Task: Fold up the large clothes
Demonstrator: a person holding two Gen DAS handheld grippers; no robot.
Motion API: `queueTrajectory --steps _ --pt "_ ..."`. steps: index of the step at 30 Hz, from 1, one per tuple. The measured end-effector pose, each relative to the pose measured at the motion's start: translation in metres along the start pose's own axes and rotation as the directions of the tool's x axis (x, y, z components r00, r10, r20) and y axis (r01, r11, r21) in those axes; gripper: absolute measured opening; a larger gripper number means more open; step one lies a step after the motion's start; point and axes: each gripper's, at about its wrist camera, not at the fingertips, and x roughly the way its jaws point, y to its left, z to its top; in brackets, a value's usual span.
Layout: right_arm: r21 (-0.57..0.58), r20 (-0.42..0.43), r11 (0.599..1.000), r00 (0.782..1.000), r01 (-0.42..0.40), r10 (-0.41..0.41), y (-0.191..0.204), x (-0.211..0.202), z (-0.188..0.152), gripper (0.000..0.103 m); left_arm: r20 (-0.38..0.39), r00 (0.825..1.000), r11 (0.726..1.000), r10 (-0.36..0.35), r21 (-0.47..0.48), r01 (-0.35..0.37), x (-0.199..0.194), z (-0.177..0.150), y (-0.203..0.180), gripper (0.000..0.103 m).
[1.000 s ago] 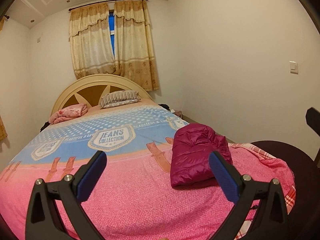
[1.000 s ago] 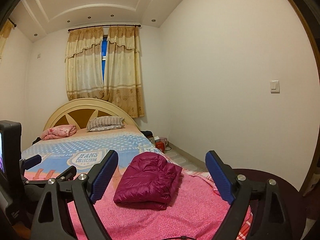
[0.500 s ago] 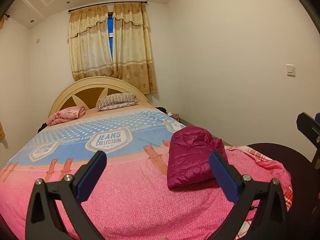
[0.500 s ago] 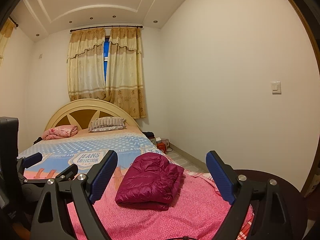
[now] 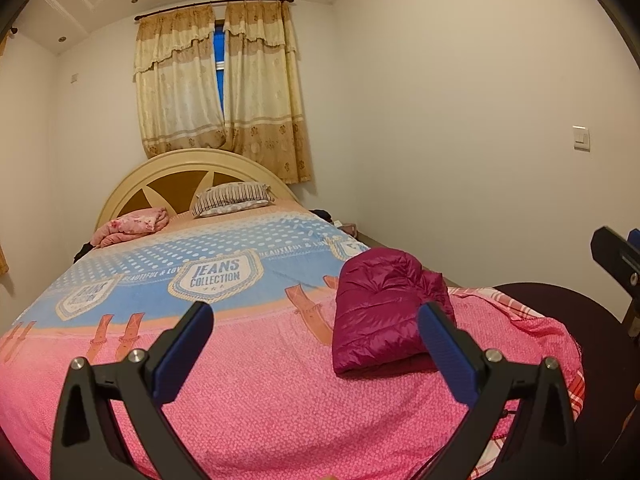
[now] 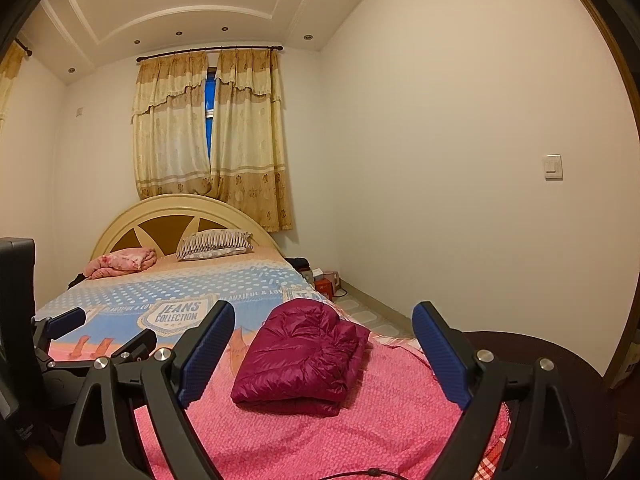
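Pink-and-blue bedspread (image 5: 248,392) covers a bed w/ cream headboard (image 5: 188,168), curtains (image 5: 216,88) behind. Magenta puffer jacket (image 6: 304,356), folded into a compact bundle, lies on the pink part nr the bed's right edge. Left gripper (image 5: 316,320) & right gripper (image 6: 324,320) both hover above the bed w/ jaws wide apart, holding nothing, clear of the jacket.

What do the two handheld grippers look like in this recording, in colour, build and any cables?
Both match: the left gripper and right gripper have black Y-shaped plastic frames with triangular cut-outs, silver screw heads at the joints, and flat blue ribbed fingers. A thin black cable runs below the right gripper. No sleeve is visible.
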Motion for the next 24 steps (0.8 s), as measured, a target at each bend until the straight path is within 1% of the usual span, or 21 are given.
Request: queueTrajectory --steps 24 --pt "0.0 -0.004 1.0 1.0 0.0 0.0 -0.0011 0.0012 -0.0001 0.091 -0.015 1.0 1.0 0.004 -0.007 -0.004 0.0038 -0.0027 0.0013 0.103"
